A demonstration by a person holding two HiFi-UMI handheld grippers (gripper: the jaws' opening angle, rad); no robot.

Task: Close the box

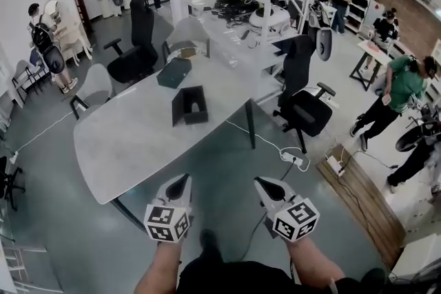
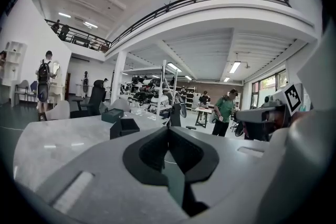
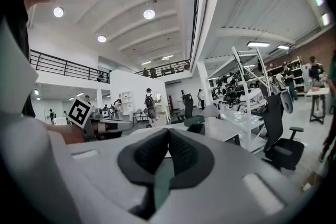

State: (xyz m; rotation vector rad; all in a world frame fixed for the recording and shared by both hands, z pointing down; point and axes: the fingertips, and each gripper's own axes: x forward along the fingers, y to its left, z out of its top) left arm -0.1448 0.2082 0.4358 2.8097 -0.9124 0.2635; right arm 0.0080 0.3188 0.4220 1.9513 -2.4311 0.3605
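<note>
Head view, starting at your far left: a person with a black backpack (image 1: 43,45) stands by a white wall, well apart from the work. Nearer in, a pale grey chair (image 1: 93,86) sits at the left edge of the large pale grey rounded tabletop (image 1: 117,148). A black office chair (image 1: 138,45) stands beyond the tabletop's far end.

Toward the far right part of the tabletop, a small black box (image 1: 190,105) stands with its top open and its inside dark. Just beyond it, apart and not touching, lies a flat dark green square piece (image 1: 173,72); you cannot tell whether it is the box's lid. Both lie well ahead of your grippers.

Low in the view, your left hand-held gripper (image 1: 184,178) hangs over the grey floor (image 1: 227,169) just off the tabletop's near edge, with its marker cube toward you. The left gripper view shows its jaws pressed together with nothing between them. Past them, the small black box sits on the tabletop with the green piece behind it. Your right hand-held gripper (image 1: 259,182) is beside the left one, over the floor. The right gripper view shows its jaws closed the same way, on nothing.

Further right, a white power strip (image 1: 293,159) lies on the floor with a white cable running to it. A second black office chair (image 1: 303,103) stands at the tabletop's right side. A brown wooden board (image 1: 365,206) lies on the floor beyond the strip, and a person in a green shirt (image 1: 400,89) leans forward at the far right.
</note>
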